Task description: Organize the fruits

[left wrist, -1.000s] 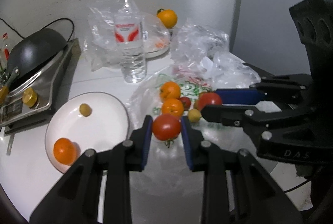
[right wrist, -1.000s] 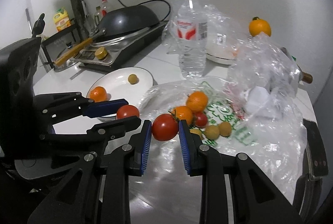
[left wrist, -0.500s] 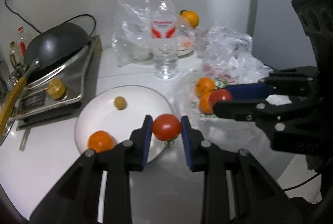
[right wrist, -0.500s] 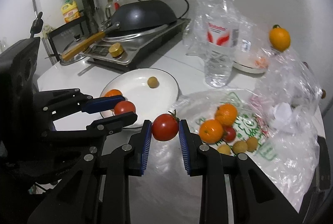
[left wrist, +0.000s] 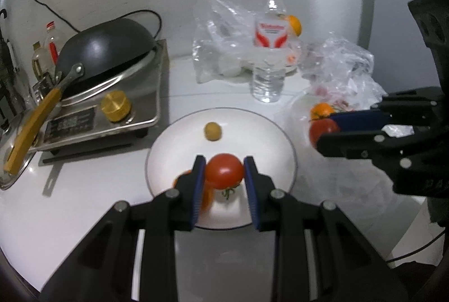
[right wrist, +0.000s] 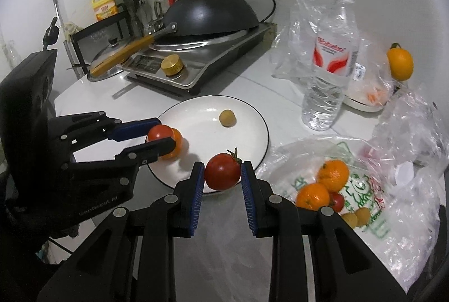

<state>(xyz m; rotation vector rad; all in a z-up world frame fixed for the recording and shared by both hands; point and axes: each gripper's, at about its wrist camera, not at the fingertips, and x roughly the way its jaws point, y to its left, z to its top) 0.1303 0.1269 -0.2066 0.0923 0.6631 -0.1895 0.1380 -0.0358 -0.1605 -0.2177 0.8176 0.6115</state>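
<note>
Right wrist view: each hand-held gripper (right wrist: 221, 175) clamps a red round tomato (right wrist: 223, 175) over the white round plate (right wrist: 252, 119); bagged oranges (right wrist: 332, 174) remain.

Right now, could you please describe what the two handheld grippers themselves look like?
Both are matte black plastic. The left gripper and right gripper each have two angular fingers with ribbed blue pads, silver rivets at the linkage joints and a boxy black body. Faint lettering marks the left body; a thin black cable trails from it.
</note>
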